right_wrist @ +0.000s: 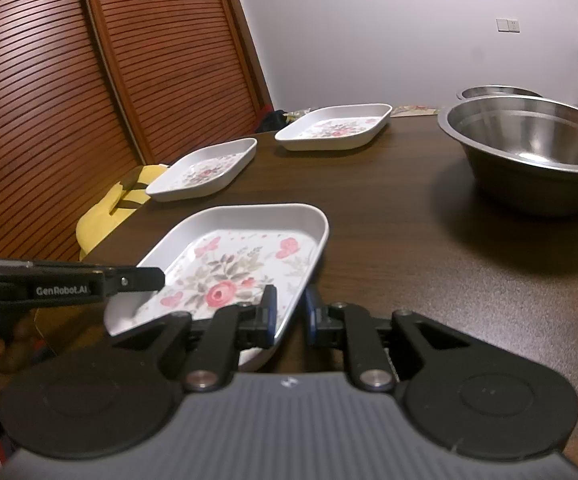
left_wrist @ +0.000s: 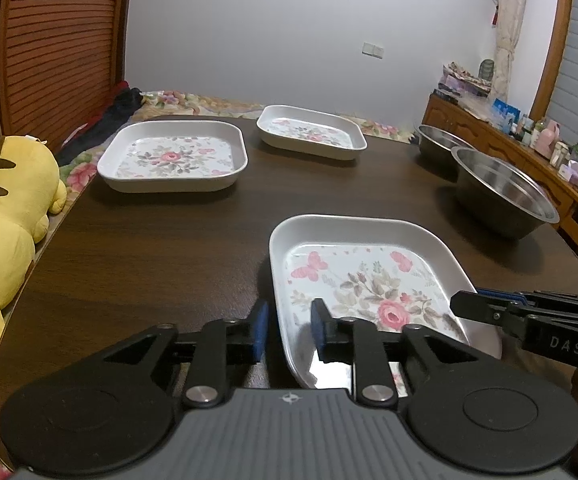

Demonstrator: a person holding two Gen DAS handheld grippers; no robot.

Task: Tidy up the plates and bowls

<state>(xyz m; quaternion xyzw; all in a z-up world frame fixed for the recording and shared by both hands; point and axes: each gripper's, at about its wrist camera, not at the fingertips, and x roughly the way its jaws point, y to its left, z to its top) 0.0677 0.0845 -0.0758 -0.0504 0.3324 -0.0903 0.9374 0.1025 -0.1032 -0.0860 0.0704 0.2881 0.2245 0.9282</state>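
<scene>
You are holding the near plate [left_wrist: 369,280] from both sides, at the front of the table [left_wrist: 169,248]. Your left gripper [left_wrist: 289,330] is standing around the plate's left rim with narrow jaws; a small gap is showing between the pads and the rim, so I judge it is not pressing. Your right gripper [right_wrist: 291,312] is sitting on the right rim with its jaws almost closed, and the pads seem to be pinching the wall. In the right wrist view the plate is looking a little tilted, but I cannot tell if it is lifted. The task is looking early to me: nothing is stacked yet. The left plate [left_wrist: 173,156] and the far plate [left_wrist: 311,132] are lying apart from each other on the far half of the table. The big bowl [left_wrist: 505,196] is standing at the right side, and a second bowl [left_wrist: 441,140] is standing just behind it, not nested. So, in my judgement, you are still needing to gather three plates in one pile and to put the bowls together.
</scene>
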